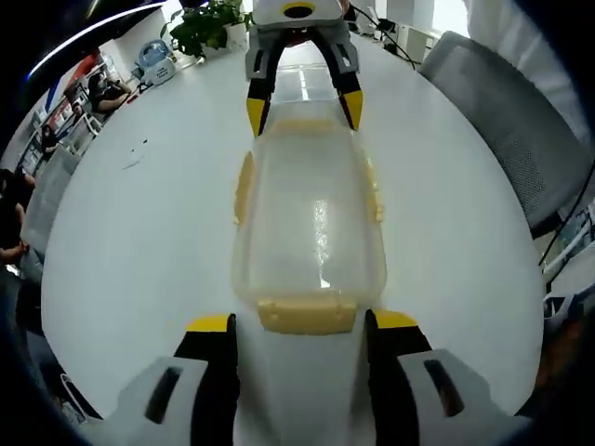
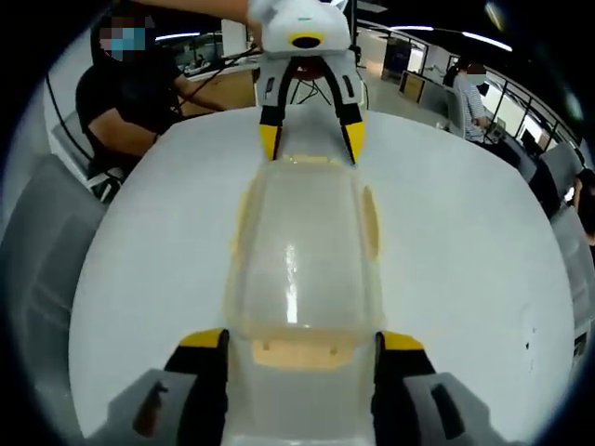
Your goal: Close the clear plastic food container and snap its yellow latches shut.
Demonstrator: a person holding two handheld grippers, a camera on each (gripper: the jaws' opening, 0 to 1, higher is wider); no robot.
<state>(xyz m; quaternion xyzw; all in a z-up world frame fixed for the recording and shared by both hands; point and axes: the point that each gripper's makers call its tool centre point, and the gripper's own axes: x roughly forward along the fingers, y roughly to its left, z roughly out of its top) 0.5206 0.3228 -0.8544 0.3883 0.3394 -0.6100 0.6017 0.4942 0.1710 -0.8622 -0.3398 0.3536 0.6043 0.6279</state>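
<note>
A clear plastic food container (image 1: 311, 232) with its lid on is seen lying on a white table (image 1: 139, 242), its long axis running between the two grippers. The left gripper (image 1: 304, 327) and right gripper (image 2: 299, 344) are spread wide, each straddling a yellow end latch (image 1: 307, 314).

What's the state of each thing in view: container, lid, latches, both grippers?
clear plastic food container: on the white table, upright, between the two grippers.
lid: on top of the container.
yellow latches: one at each end and along the sides; snapped or not, cannot tell.
left gripper: open, fingers astride the near end latch.
right gripper: open, fingers astride the opposite end.
</note>
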